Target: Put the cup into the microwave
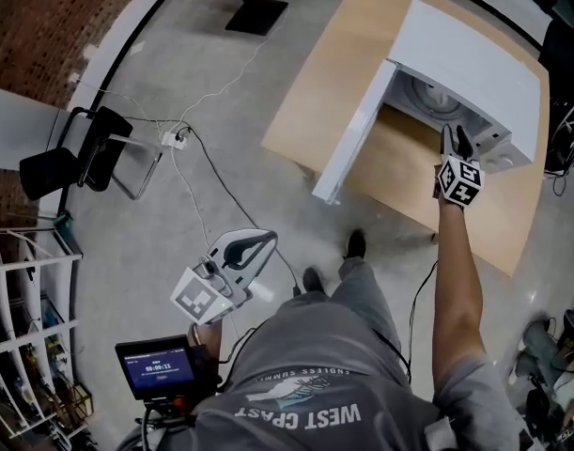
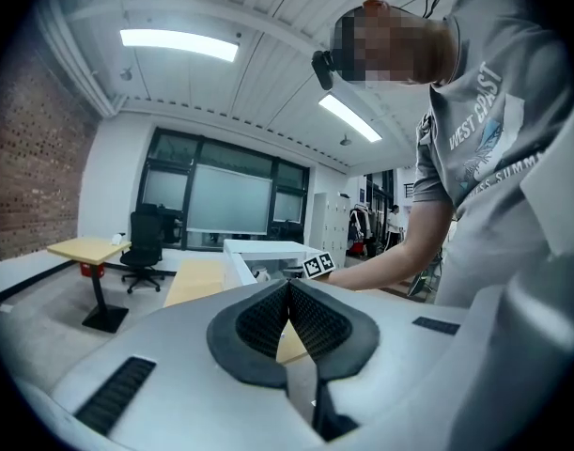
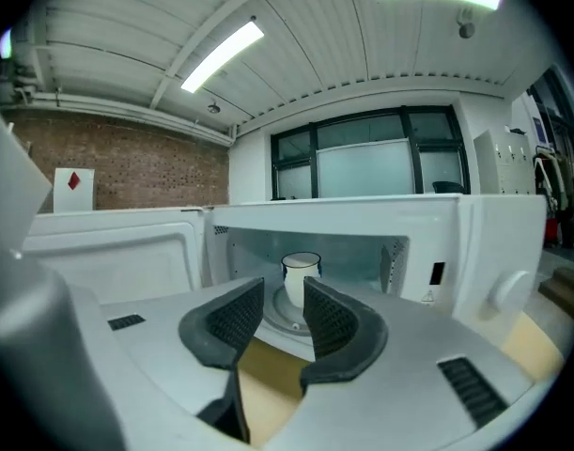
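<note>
The cup point(image 3: 302, 275) stands upright on the turntable point(image 3: 286, 315) inside the microwave point(image 3: 362, 224), about mid-cavity, with free space between it and both side walls. The right gripper point(image 3: 284, 289) is just outside the opening with its jaws spread and nothing between the pads. The cup shows beyond the gap, clear of them. In the head view this gripper point(image 1: 456, 144) sits at the mouth's right side, by the control panel. The door point(image 1: 352, 139) hangs wide open to the left, and its outer edge reaches the table's point(image 1: 333, 83) front edge. The left gripper point(image 1: 235, 256) is held low by the person's body over bare floor, well apart from the table, with its jaws pressed together and empty.
</note>
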Available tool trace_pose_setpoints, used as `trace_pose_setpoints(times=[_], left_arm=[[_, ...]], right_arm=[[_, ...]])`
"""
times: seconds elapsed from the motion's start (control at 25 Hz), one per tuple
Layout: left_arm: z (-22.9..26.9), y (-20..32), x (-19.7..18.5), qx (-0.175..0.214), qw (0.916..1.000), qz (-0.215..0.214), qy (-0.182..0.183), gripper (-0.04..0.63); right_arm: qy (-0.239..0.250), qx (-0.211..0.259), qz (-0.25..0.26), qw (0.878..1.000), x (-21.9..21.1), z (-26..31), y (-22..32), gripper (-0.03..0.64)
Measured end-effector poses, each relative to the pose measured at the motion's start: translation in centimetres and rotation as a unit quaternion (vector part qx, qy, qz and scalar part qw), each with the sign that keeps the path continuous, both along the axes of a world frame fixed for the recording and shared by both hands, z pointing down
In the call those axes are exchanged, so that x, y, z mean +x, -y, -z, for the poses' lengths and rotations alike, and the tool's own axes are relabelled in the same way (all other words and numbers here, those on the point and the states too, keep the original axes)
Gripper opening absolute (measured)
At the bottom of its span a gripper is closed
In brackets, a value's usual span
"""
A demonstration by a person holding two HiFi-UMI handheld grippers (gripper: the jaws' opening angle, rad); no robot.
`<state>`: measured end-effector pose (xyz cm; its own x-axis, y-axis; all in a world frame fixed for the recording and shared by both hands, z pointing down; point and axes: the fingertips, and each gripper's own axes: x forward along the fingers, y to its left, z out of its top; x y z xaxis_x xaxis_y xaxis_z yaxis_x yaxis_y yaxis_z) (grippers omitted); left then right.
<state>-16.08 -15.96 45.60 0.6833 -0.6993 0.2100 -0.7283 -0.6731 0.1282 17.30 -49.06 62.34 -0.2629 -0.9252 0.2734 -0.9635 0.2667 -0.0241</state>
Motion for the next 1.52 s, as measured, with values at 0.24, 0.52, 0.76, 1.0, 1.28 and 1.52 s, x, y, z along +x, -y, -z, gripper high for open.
trace_pose_setpoints(times=[0.24,0.52,0.76,1.0,1.28,1.52], left_arm=[[1.9,-3.2,0.2,0.028,0.9994,-0.02,-0.007,0.02],[1.7,-6.4,3.1,0.03,0.997,-0.068,0.023,0.02],[5.3,-9.9,4.2,0.087,0.9889,-0.118,-0.022,0.02],[7.7,-12.7,6.3,0.113,0.9805,-0.157,-0.03,0.021],[9.5,-14.6,11.4,0.132,0.9726,-0.188,-0.036,0.021],[9.0,-16.7,19.5,0.122,0.9695,-0.209,-0.036,0.021]], right_arm=[[0.055,0.041,0.018,0.998,-0.3,7.8,-8.3,0.121],[0.102,0.082,0.074,0.989,0.1,17.8,-18.6,0.12],[0.087,0.148,0.133,0.976,-3.9,26.9,-29.5,0.121],[0.049,0.185,0.166,0.967,-6.1,34.4,-37.3,0.12],[0.045,0.216,0.157,0.963,-2.7,38.7,-43.3,0.121],[0.033,0.198,0.143,0.969,4.1,37.8,-47.5,0.12]])
